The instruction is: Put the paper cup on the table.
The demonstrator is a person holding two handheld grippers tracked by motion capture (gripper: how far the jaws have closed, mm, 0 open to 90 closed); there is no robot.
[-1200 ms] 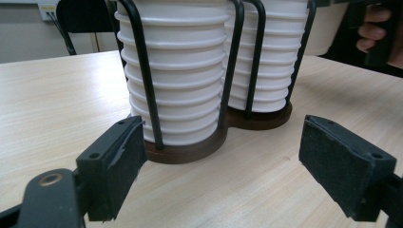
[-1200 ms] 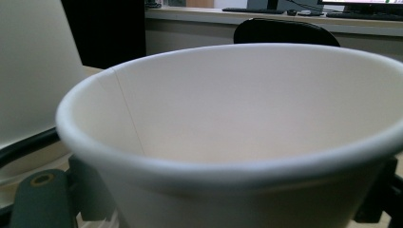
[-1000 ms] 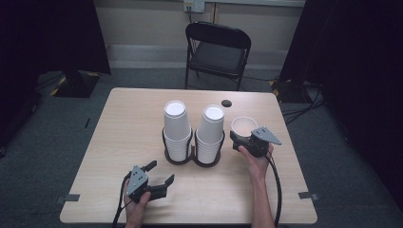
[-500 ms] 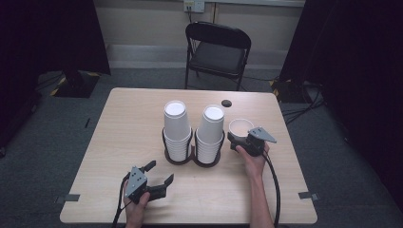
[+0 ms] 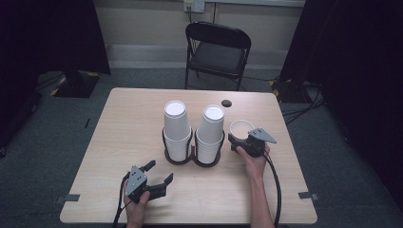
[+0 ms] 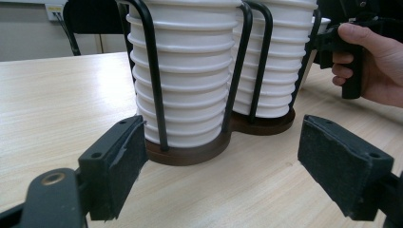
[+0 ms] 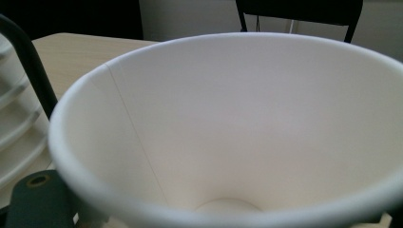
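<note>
Since the frame one second ago, the right gripper (image 5: 241, 140) has been sliding a little toward the left of the high view, carrying the single white paper cup (image 5: 241, 128) closer to the cup stacks. Its jaws are closing on that cup, which is sitting open side up just right of the middle of the frame. In the right gripper view the cup's round rim (image 7: 142, 61) is filling most of the frame, and a black wire (image 7: 28, 61) of the holder is standing at the left edge, very near it.

The left gripper (image 5: 158, 176) is staying where it was, low and left of middle in the high view, resting near the front edge of the light wooden table (image 5: 128, 118). Its jaws are standing wide apart with nothing between them. In the left gripper view they are pointing at the dark round double cup holder (image 6: 190, 151), which is holding two tall stacks of white paper cups (image 6: 190, 71) just in front.

Lots of bare table is lying open at the left side of the high view. A small black disc (image 5: 226, 102) is sitting near the far edge, and a black folding chair (image 5: 216, 50) is standing behind the table.
</note>
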